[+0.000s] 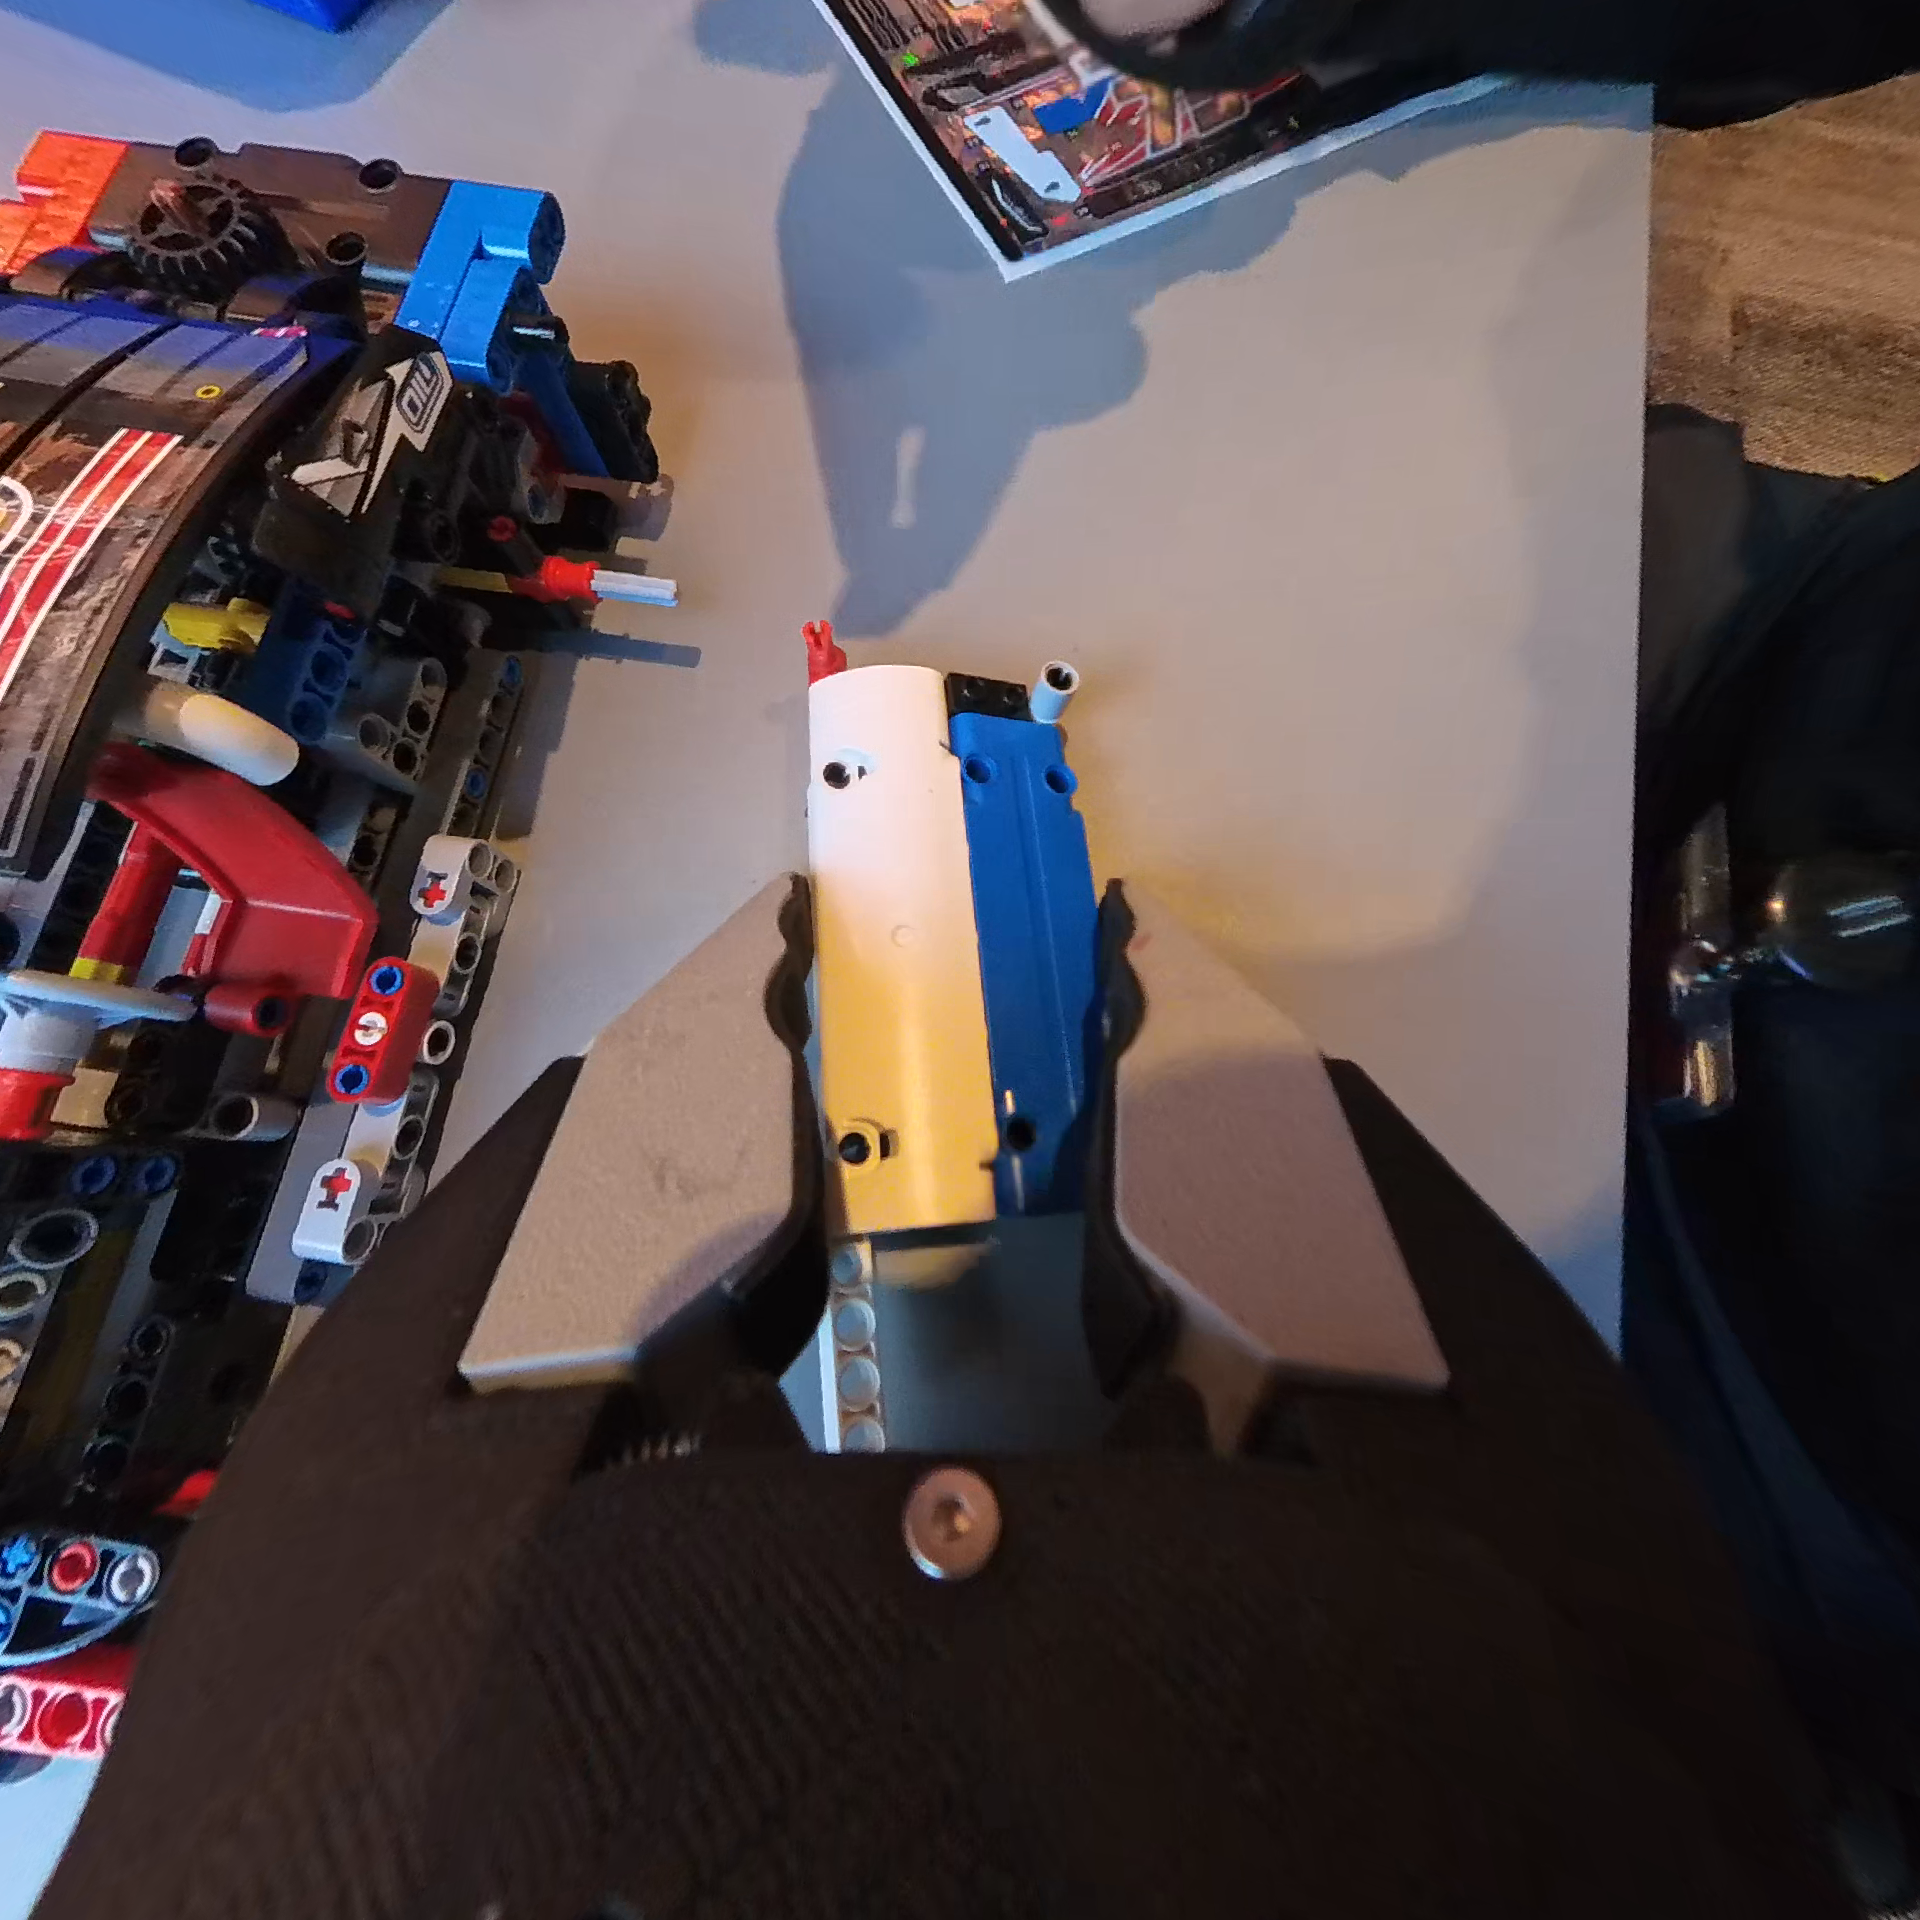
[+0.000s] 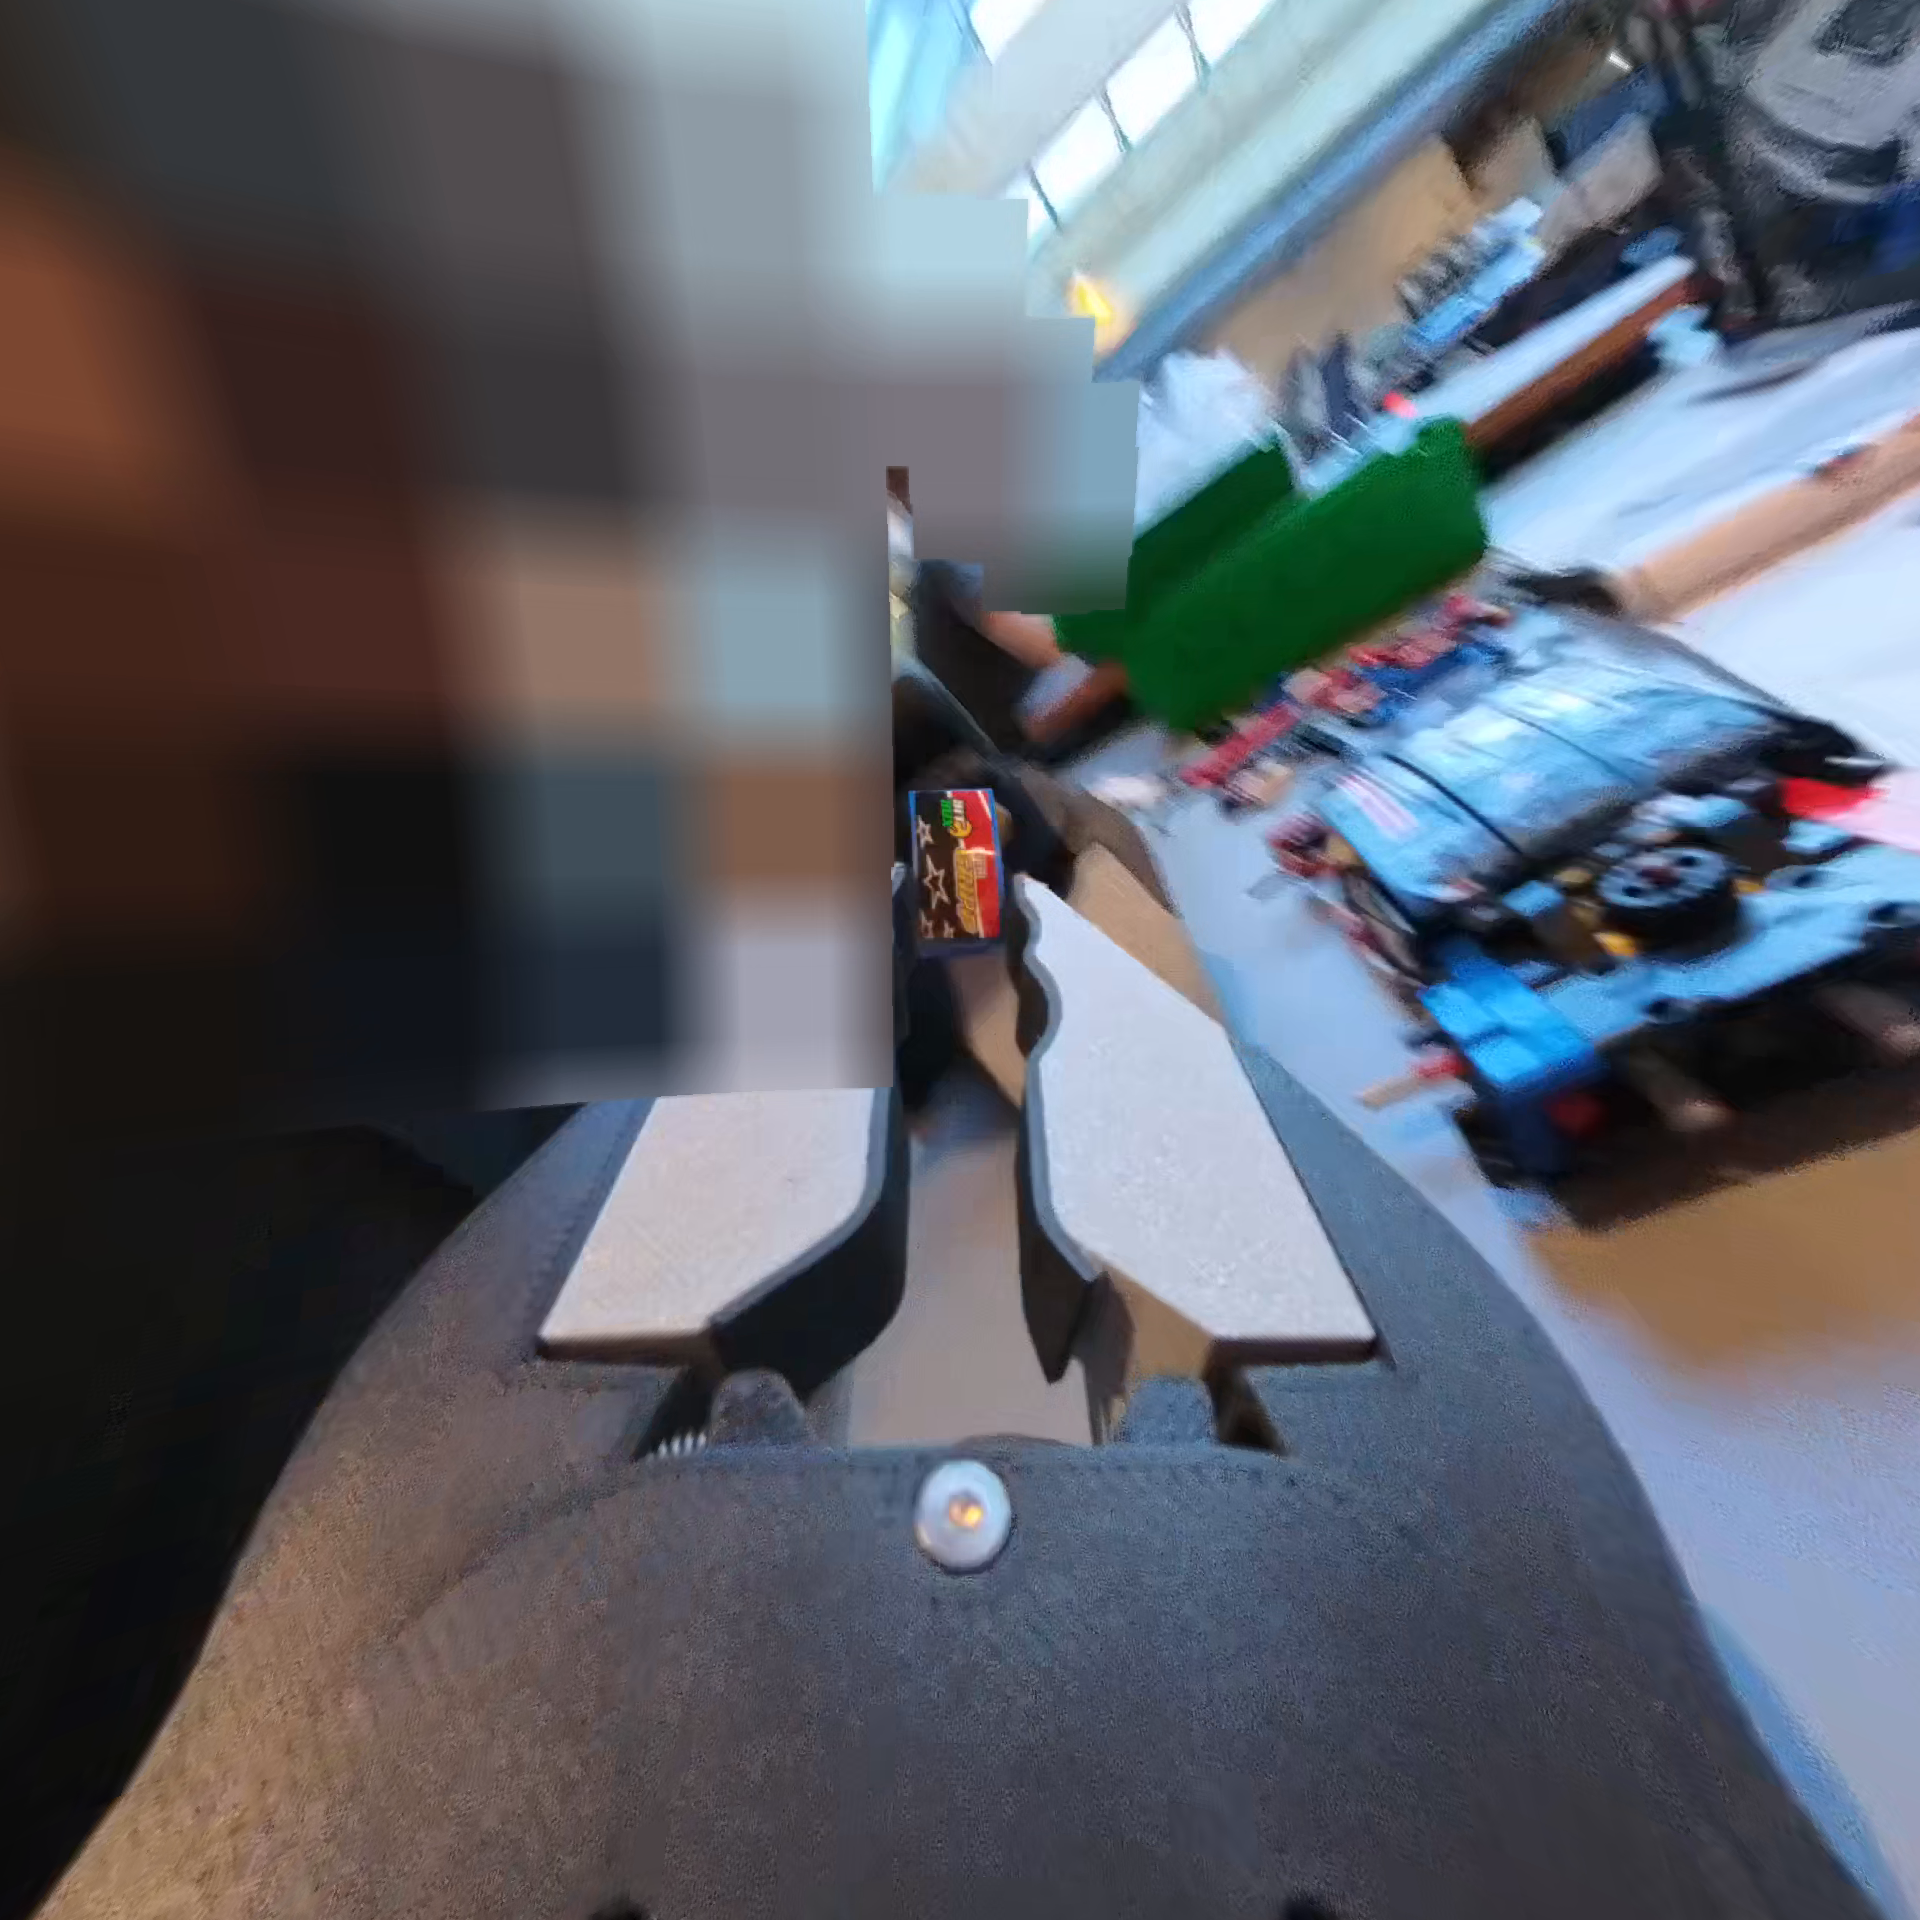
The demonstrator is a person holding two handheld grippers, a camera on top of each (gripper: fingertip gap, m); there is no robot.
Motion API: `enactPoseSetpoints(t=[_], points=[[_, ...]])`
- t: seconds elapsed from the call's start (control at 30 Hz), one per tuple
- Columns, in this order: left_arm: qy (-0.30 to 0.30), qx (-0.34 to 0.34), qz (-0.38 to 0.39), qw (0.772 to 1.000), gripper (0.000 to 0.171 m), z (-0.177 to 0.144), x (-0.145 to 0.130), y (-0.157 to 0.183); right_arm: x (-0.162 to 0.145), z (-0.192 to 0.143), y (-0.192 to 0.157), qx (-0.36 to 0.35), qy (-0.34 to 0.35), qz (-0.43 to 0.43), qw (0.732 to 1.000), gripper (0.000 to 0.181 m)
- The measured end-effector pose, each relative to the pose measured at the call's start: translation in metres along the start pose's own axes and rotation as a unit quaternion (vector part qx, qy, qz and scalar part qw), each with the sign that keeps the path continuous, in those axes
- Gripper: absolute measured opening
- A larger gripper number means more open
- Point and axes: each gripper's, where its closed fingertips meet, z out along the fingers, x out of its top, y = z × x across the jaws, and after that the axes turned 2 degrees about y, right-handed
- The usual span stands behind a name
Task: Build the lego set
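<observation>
- Left gripper (image 1: 954,935) clamps a white-and-blue panel assembly (image 1: 940,935) over the table (image 1: 1351,623).
- Lego car (image 1: 239,727) at nine o'clock; instruction booklet (image 1: 1091,135) at twelve.
- Right gripper (image 2: 961,935) pinches a small stickered tile (image 2: 956,871).

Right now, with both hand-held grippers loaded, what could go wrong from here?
1. The left hand-held gripper clamps the white and blue panel assembly only by its sides; squeezing could pop the panels apart or loosen the red pin at its tip.
2. The right hand-held gripper pinches a small stickered piece at the fingertips; its view is motion-blurred, so the piece could slip.
3. The car model sits close beside the left gripper, so a swing could knock it.
</observation>
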Motion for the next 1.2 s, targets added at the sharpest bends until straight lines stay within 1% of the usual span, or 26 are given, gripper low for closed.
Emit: enactPoseSetpoints(t=[0.03,0.07,0.1,0.13,0.2,0.27,0.33,0.43,0.6,0.67,0.93,1.2], points=[[0.000,0.001,0.001,1.000,0.053,0.000,0.000,0.000,-0.013,0.002,0.010,-0.042,-0.044,-0.050,0.997,0.013],[0.000,0.003,0.001,1.000,0.053,0.000,0.000,0.000,-0.025,0.003,0.018,-0.076,-0.089,-0.102,0.988,0.014],[0.001,0.005,0.001,1.000,0.053,0.000,0.000,-0.001,-0.034,0.005,0.023,-0.094,-0.124,-0.145,0.977,0.014],[0.001,0.008,0.001,1.000,0.053,0.000,0.000,-0.001,-0.039,0.007,0.025,-0.101,-0.144,-0.176,0.969,0.014],[0.001,0.013,-0.002,1.000,0.053,-0.001,0.000,-0.004,-0.042,0.012,0.028,-0.104,-0.161,-0.213,0.958,0.014],[0.001,0.023,-0.010,1.000,0.053,-0.001,0.000,-0.007,-0.045,0.015,0.034,-0.113,-0.179,-0.232,0.949,0.015],[0.000,0.018,-0.018,1.000,0.053,-0.001,-0.001,-0.008,-0.051,0.015,0.040,-0.125,-0.196,-0.254,0.939,0.015],[0.001,0.012,-0.021,1.000,0.053,-0.001,-0.001,-0.008,-0.060,0.017,0.043,-0.123,-0.220,-0.264,0.931,0.014],[0.001,0.006,0.000,1.000,0.053,0.000,0.000,-0.006,-0.059,0.016,0.044,-0.126,-0.228,-0.301,0.917,0.014],[0.003,0.009,0.013,1.000,0.053,0.000,0.001,-0.005,-0.061,0.015,0.043,-0.126,-0.233,-0.305,0.915,0.015],[0.004,0.011,0.013,1.000,0.053,0.000,0.001,-0.005,-0.064,0.017,0.040,-0.133,-0.247,-0.331,0.901,0.015],[0.004,0.014,0.014,1.000,0.053,0.000,0.001,-0.006,-0.070,0.016,0.047,-0.143,-0.265,-0.337,0.892,0.015]])
